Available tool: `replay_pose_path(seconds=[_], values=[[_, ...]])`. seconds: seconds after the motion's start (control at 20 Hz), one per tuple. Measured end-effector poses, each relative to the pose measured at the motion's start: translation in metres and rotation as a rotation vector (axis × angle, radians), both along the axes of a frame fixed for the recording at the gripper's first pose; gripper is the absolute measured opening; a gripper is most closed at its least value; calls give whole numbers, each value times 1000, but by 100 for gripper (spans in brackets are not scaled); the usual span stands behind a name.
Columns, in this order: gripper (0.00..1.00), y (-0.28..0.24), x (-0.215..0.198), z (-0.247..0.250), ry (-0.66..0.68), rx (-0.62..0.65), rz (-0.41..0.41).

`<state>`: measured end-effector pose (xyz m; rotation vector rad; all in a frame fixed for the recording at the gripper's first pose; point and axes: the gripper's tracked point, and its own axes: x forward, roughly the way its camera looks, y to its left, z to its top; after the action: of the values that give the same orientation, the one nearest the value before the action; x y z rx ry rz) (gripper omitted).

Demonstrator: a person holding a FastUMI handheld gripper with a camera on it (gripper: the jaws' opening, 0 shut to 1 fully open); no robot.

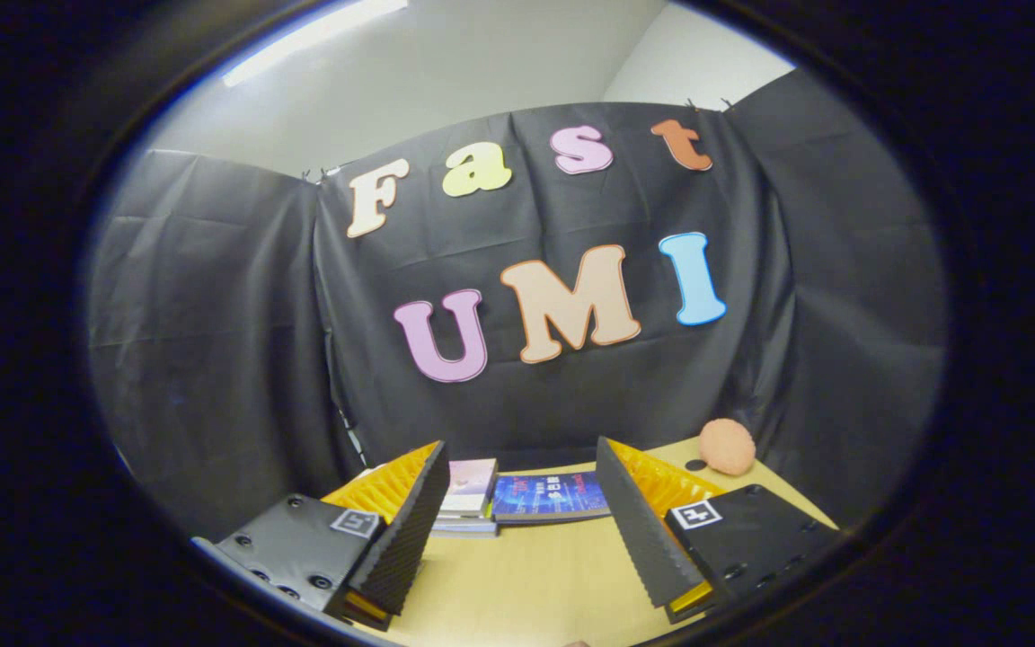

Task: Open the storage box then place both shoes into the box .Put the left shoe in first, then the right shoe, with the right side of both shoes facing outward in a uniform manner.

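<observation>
I see the gripper [517,503] with its fingers spread wide and nothing between them, above a light wooden tabletop [526,584]. Just beyond the fingers, at the far edge of the tabletop, lies a small stack of flat books [468,499], partly hidden by one finger, and a dark blue book [549,496] beside it. A fuzzy orange ball [727,447] sits near the far corner, against the black cloth wall [212,359]. I cannot make out the storage box or the shoes from here.

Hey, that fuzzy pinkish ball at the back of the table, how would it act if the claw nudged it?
The ball looks round, so it would probably roll, maybe toward the cloth wall right behind it. Its fuzzy surface suggests it is soft and light. The claw is open, well short of it.
</observation>
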<state>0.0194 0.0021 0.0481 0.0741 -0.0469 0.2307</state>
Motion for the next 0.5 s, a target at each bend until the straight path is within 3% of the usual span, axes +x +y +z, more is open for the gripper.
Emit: replay_pose_path(seconds=[0.5], values=[[100,-57,-5,1,-46,-199,-4]])
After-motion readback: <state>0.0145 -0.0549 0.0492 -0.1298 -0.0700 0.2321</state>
